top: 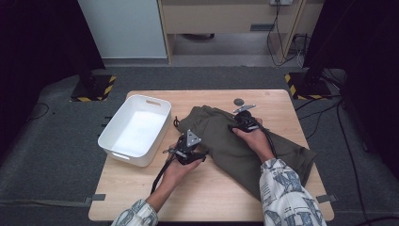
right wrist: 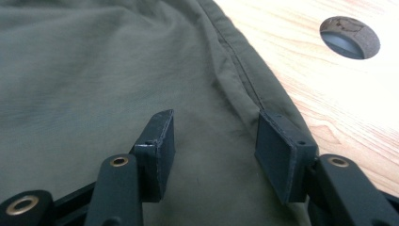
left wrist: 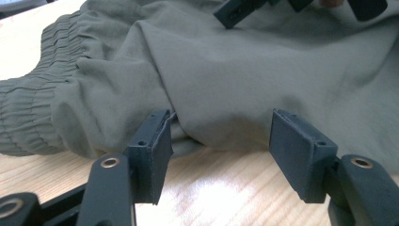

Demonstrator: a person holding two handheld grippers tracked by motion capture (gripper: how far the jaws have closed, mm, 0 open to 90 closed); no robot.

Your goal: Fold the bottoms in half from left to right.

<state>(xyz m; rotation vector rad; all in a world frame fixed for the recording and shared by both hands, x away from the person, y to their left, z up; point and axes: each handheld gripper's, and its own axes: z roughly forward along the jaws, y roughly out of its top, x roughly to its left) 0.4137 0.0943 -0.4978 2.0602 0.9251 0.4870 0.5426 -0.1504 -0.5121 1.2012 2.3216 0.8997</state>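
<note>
An olive-green garment (top: 244, 146) with a gathered elastic band lies crumpled across the right half of the wooden table (top: 197, 197). My left gripper (top: 203, 154) is at its near left edge, low on the tabletop. Its jaws stand open, and a fold of the cloth (left wrist: 226, 80) lies just ahead of my left gripper (left wrist: 221, 125), with no pad pressing on it. My right gripper (top: 239, 121) rests over the garment's far side. Its jaws are open above the flat cloth (right wrist: 94, 70), and my right gripper (right wrist: 214, 120) straddles a stitched seam near the hem.
An empty white plastic bin (top: 115, 120) stands at the table's left, close to my left hand. A round hole in the tabletop (top: 239, 101) (right wrist: 349, 37) lies just beyond the garment's far edge. Bare wood runs along the near edge.
</note>
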